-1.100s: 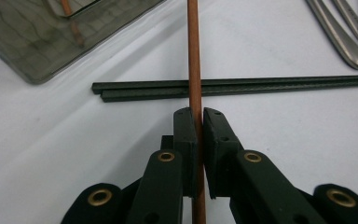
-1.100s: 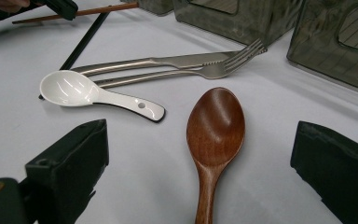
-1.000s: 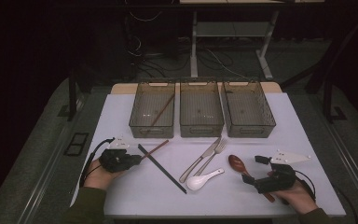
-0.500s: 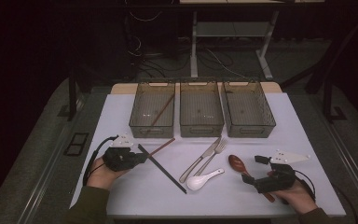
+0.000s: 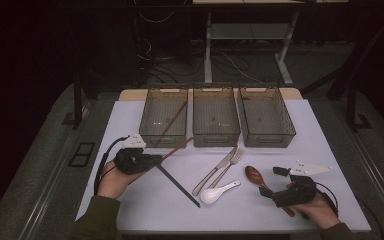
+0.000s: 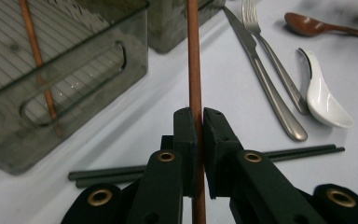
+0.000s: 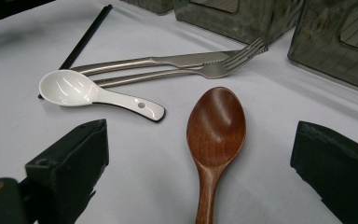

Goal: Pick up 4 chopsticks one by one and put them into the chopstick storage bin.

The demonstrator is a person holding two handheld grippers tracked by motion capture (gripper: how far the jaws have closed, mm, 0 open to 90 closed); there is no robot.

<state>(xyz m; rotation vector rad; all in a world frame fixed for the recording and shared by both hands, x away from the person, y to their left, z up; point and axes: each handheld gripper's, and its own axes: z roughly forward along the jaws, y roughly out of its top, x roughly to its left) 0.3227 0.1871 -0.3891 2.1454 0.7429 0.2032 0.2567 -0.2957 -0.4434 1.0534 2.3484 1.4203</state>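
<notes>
We clamp our left gripper (image 6: pixel 196 140) on the brown chopstick (image 6: pixel 194 56) at centre frame, its tip aimed at the left bin (image 5: pixel 163 120), where its mate (image 5: pixel 173 118) already lies. Our right gripper (image 7: pixel 200 154) waits, jaws apart, astride the wooden spoon (image 7: pixel 216 126). Black chopsticks (image 6: pixel 279 151) lie crosswise beneath, bin wall (image 6: pixel 74 93) close left.

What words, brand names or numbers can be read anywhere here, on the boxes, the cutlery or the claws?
None: no view shows any readable text.
The three grey bins are plain, with ribbed bottoms and no labels.
The knife, fork, white spoon and wooden spoon bear no visible stamp.
The left claw, shut on a brown chopstick, and the open right claw carry no markings.
</notes>
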